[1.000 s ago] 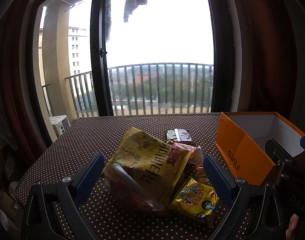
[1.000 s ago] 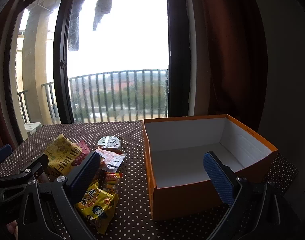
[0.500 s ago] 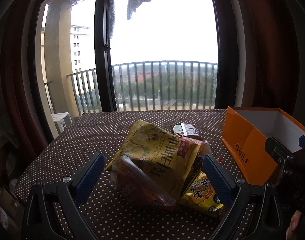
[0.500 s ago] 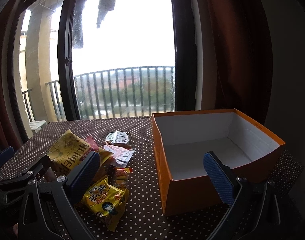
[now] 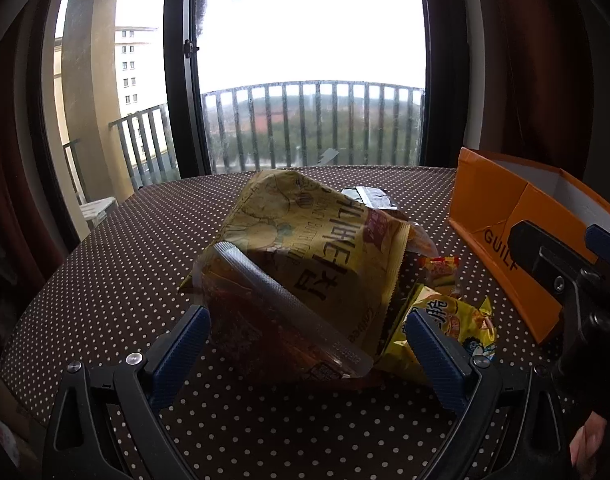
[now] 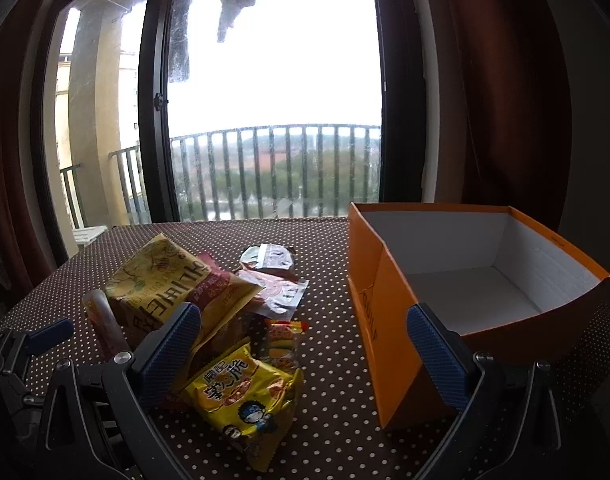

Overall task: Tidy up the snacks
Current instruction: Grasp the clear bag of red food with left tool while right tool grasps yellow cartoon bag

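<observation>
A heap of snack packets lies on the dotted tablecloth [image 5: 105, 264]. A big yellow chip bag [image 5: 305, 240] leans over a clear dark-red pouch [image 5: 273, 320]. A small yellow noodle packet [image 6: 241, 396] lies nearest, with a silver packet [image 6: 271, 258] and a pink-white packet [image 6: 277, 294] behind. My left gripper [image 5: 307, 354] is open, its blue fingers either side of the pouch's near end. My right gripper [image 6: 303, 354] is open, hovering between the heap and the orange box [image 6: 389, 320], which stands empty at the right.
The table's far edge meets a tall window [image 6: 273, 120] with a balcony railing. Dark curtains [image 6: 505, 100] hang at the right. In the left wrist view, the other gripper's black frame [image 5: 565, 272] stands before the orange box [image 5: 493, 216]. A white chair [image 5: 97, 208] sits outside.
Both grippers have advanced toward the table and dropped lower. The left one now has the red pouch between its open fingers; the snack heap looms larger.
</observation>
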A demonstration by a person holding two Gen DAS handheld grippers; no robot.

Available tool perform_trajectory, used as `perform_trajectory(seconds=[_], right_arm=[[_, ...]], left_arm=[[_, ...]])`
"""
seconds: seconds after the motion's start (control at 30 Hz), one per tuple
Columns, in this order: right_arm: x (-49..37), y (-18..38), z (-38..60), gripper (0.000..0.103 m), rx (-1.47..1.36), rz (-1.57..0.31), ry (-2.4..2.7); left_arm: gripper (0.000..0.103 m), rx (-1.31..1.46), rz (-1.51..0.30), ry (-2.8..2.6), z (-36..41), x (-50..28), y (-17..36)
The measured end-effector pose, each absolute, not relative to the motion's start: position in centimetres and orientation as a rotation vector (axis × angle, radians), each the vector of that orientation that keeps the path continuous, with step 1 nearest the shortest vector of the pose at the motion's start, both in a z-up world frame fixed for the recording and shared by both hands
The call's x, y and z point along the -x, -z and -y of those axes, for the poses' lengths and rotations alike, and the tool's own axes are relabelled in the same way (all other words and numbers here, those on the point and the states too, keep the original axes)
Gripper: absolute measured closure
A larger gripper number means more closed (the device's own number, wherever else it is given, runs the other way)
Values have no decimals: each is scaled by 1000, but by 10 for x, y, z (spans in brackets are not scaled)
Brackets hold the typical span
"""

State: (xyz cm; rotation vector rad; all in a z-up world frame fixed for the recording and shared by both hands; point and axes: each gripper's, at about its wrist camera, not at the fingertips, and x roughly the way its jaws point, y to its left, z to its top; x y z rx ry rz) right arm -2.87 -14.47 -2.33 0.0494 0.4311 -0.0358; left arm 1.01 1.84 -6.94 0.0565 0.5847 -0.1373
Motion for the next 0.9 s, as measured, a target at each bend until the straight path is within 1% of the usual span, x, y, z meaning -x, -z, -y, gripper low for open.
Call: perform_trajectory(seconds=[0.3, 0.47, 0.7, 0.83, 0.87, 0.9], right_arm=[[4, 59, 126, 0, -60, -573, -29], [-10, 75, 119, 0, -59, -647, -38], [-31, 94, 119, 0, -75, -766, -12], [-34, 104, 119, 0, -139, -808, -9], [-34, 104, 118, 2, -136, -807, -10], [-33, 103, 116, 6, -119, -796, -17]], left_arm=[[4, -20, -622, 110, -35, -19, 95], [4, -50, -615, 103, -34, -26, 103], [4, -82, -697, 121, -30, -40, 119], [5, -60, -758, 126, -32, -44, 125], [5, -49, -765, 132, -33, -45, 126], [5, -47, -770, 134, -32, -46, 128]])
